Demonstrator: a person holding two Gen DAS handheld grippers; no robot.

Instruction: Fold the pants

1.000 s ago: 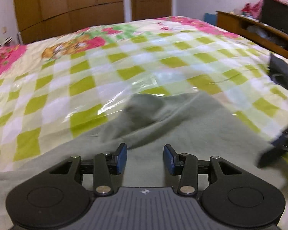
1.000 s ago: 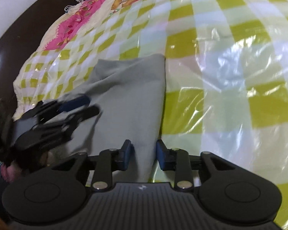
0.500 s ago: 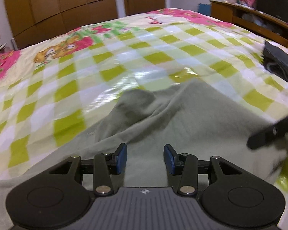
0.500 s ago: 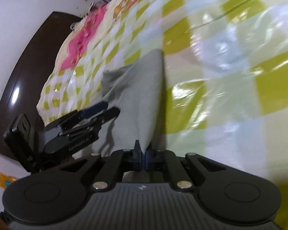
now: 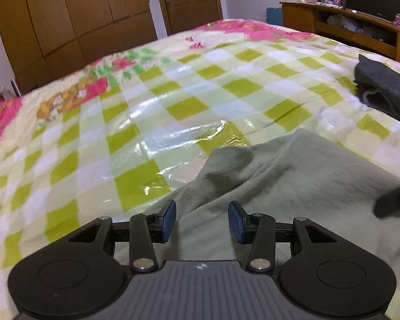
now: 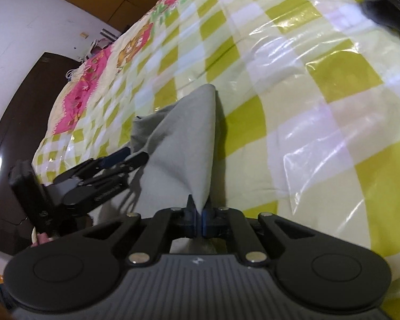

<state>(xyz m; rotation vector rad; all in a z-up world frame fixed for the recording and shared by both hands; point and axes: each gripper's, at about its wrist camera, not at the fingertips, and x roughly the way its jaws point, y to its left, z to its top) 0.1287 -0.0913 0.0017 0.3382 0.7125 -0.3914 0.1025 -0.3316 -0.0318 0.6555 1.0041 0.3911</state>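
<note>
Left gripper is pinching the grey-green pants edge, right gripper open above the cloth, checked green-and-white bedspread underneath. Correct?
Sides are swapped. The right gripper is shut on the edge of the grey-green pants, as the right wrist view shows. The left gripper is open above the cloth, its blue-padded fingers apart, as the left wrist view shows. The checked green-and-white bedspread is right.

The pants (image 5: pixel 293 181) lie on the bed (image 5: pixel 173 106), spread under and ahead of the left claw (image 5: pixel 202 221). An edge of them sits between the right claw (image 6: pixel 198 220) tips, cloth running ahead and left toward the other claw. Another garment (image 5: pixel 384 90) lies far ahead-right of the left claw.
</note>
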